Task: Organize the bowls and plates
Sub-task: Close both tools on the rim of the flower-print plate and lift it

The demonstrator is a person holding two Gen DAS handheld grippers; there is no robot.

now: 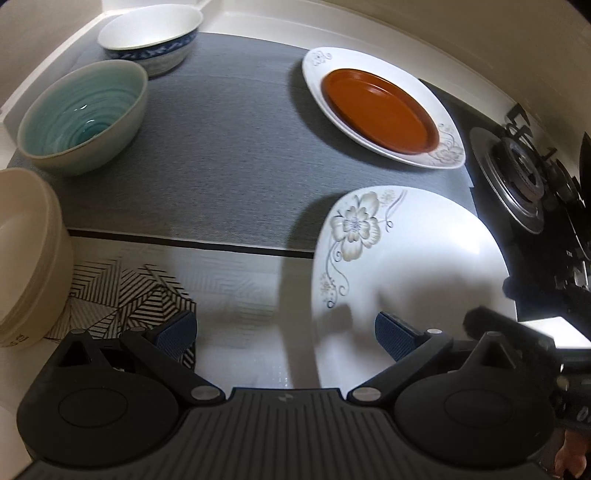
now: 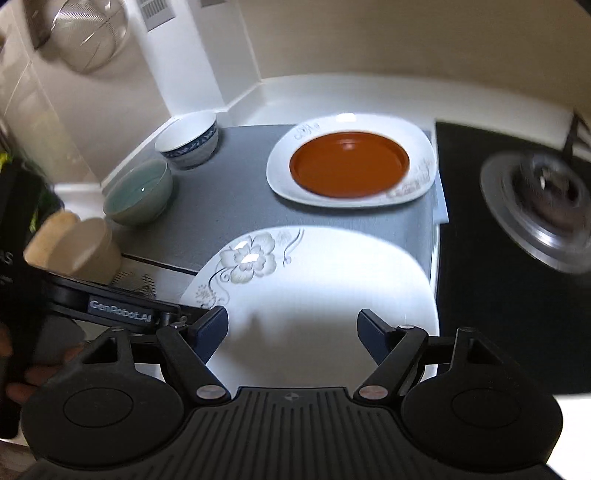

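A white plate with a flower print (image 1: 406,258) (image 2: 314,288) lies at the counter's front, its left rim casting a broad shadow. My left gripper (image 1: 286,332) is open; the plate's left rim passes below, between its fingers, and the right pad (image 1: 395,336) hangs over the plate. My right gripper (image 2: 293,328) is open above the same plate, its pads not touching it. Further back an orange plate (image 1: 380,114) (image 2: 349,164) rests on a second white flowered plate (image 1: 321,62) (image 2: 280,177). Three bowls stand at the left: blue-patterned (image 1: 151,37), teal (image 1: 85,114), cream (image 1: 26,258).
A grey mat (image 1: 221,147) covers the counter under the bowls and the far plates. A black stove with a burner (image 1: 517,177) (image 2: 535,206) borders the right side. Walls close off the back and left. A wire strainer (image 2: 85,33) hangs at the upper left.
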